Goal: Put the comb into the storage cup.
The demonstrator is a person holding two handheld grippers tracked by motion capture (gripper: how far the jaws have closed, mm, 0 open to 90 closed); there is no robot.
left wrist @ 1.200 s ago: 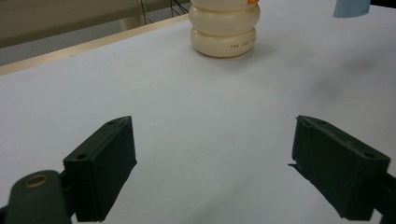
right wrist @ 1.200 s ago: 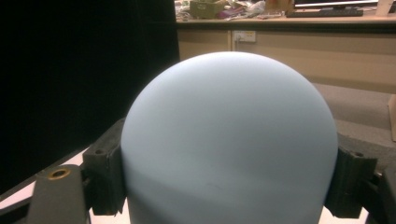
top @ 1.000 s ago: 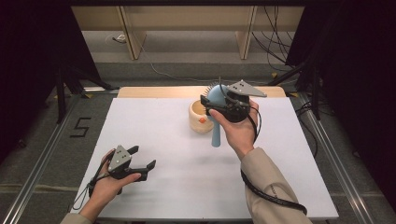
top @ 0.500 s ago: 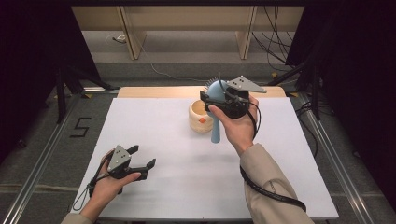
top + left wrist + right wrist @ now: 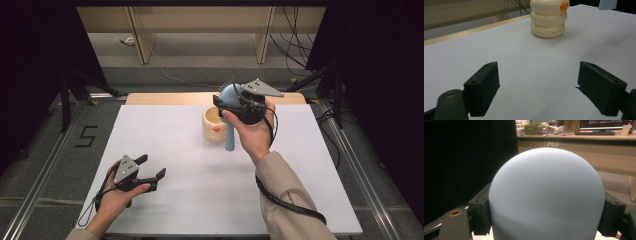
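1. Since the earlier frame your right gripper [image 5: 239, 102] has carried the blue brush [image 5: 229, 131] slightly left and nearer; your left gripper [image 5: 150, 174] has stayed put.
2. You hold the brush upright above the far middle of the white table [image 5: 200, 200], its handle hanging just right of the cream holder [image 5: 214, 125].
3. Your right jaws clamp the brush's rounded head [image 5: 546, 195]; that smooth dome could slip or swivel if you tilt.
4. Lowered off-line, the handle could clip the holder's rim and tip it.
5. Your left jaws stand wide apart, low at the near left, too far to steady the holder [image 5: 549, 18].
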